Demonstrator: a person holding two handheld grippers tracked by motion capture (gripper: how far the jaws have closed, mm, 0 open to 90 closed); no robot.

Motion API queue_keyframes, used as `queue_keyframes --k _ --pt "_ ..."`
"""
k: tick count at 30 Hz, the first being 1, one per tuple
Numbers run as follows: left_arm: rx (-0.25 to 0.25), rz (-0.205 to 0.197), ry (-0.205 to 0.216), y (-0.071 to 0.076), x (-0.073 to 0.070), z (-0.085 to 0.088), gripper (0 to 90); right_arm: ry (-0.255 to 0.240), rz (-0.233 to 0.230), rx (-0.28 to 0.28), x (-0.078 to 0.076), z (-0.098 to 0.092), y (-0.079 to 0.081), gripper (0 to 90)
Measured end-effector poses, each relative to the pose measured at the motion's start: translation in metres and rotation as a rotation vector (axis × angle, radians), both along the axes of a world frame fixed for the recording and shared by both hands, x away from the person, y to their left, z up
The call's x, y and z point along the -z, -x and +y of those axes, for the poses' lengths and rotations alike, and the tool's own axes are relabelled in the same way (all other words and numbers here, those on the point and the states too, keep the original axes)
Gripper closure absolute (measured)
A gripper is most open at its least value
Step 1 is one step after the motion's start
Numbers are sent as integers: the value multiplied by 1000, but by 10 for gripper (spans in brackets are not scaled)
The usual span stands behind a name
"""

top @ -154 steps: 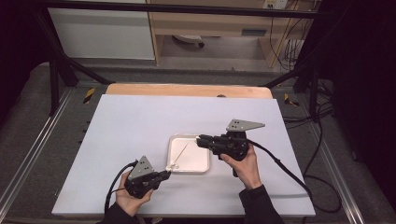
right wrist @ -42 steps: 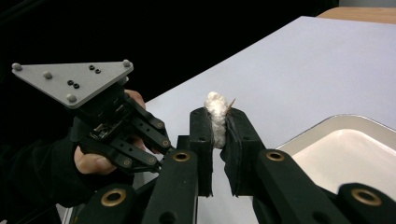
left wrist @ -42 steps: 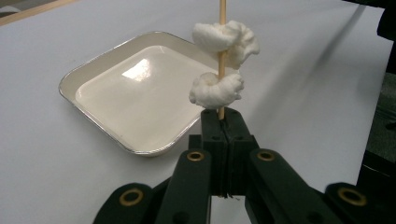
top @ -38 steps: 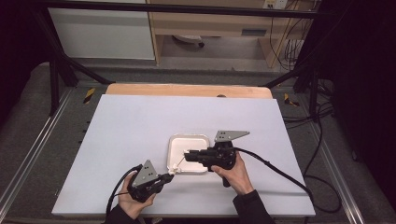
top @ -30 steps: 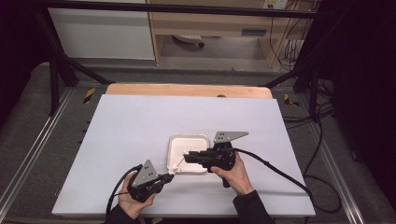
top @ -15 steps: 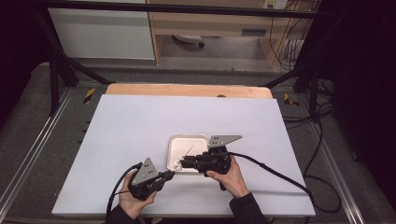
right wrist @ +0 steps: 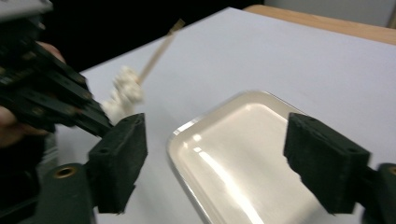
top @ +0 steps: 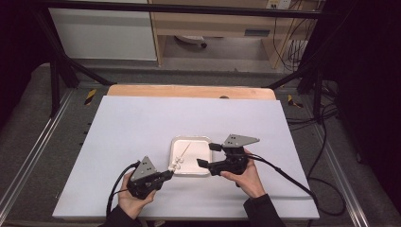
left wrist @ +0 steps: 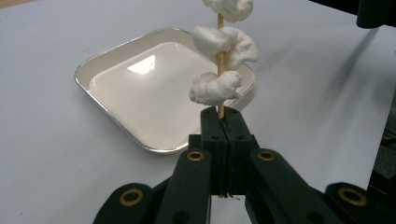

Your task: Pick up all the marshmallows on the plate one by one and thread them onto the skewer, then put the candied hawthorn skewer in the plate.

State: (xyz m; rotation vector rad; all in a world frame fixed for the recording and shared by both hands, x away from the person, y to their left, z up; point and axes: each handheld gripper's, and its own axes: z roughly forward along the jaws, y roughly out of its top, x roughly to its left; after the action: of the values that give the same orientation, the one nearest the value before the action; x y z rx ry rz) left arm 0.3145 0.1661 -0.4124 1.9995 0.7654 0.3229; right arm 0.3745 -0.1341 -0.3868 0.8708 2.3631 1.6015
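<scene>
Currently my left gripper (left wrist: 223, 122) is clamped tight on the butt end of the wooden skewer (left wrist: 221, 56), its jaws pressed together around the stick. Three white, puffy pieces (left wrist: 215, 87) are threaded on it, the lowest just above the jaw tips. In the high view the skewer (top: 183, 152) runs up and away from the left gripper (top: 166, 174), slanting over the white square tray (top: 204, 142) with its free tip toward the tray's far side. My right gripper (top: 206, 155) sits at the tray's right edge, jaws having just been opening and now standing wide apart with nothing between them; its own view shows bare tray (right wrist: 243, 154) in the gap. The relation that matters: the skewer's long axis lies off to the left of my right gripper (right wrist: 215, 163), and the pieces (right wrist: 122, 95) sit just beyond its left pad. My judgement is that the right gripper, being the free one, must travel across toward the stick, meeting it roughly crosswise, while the left holds steady.
</scene>
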Motion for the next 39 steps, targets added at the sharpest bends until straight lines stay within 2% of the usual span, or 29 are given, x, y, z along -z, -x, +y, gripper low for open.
queue_keyframes --k 6,9,12,16,19,24,30,36,39 --pt "-13 27 12 -4 0 3 888 50 -8 73 12 -24 -1 72" --pt "-17 41 23 -7 -3 5 888 91 14 104 18 -36 0 39" --pt "-20 52 17 -10 -4 6 888 131 24 144 24 -47 0 14" --pt "-30 67 -5 -17 -7 6 888 164 29 170 31 -61 1 8" --pt "-36 83 -19 -23 -9 6 887 171 36 190 35 -71 4 8" --pt "-44 100 -29 -31 -12 2 887 188 23 198 39 -86 9 8" --pt "-41 129 -43 -43 -16 -7 887 186 25 192 43 -99 14 8" --pt "-43 163 -73 -56 -15 -19 886 221 32 198 49 -104 18 8" --pt "-48 183 -98 -63 -12 -26 886 212 44 204 52 -107 19 8"
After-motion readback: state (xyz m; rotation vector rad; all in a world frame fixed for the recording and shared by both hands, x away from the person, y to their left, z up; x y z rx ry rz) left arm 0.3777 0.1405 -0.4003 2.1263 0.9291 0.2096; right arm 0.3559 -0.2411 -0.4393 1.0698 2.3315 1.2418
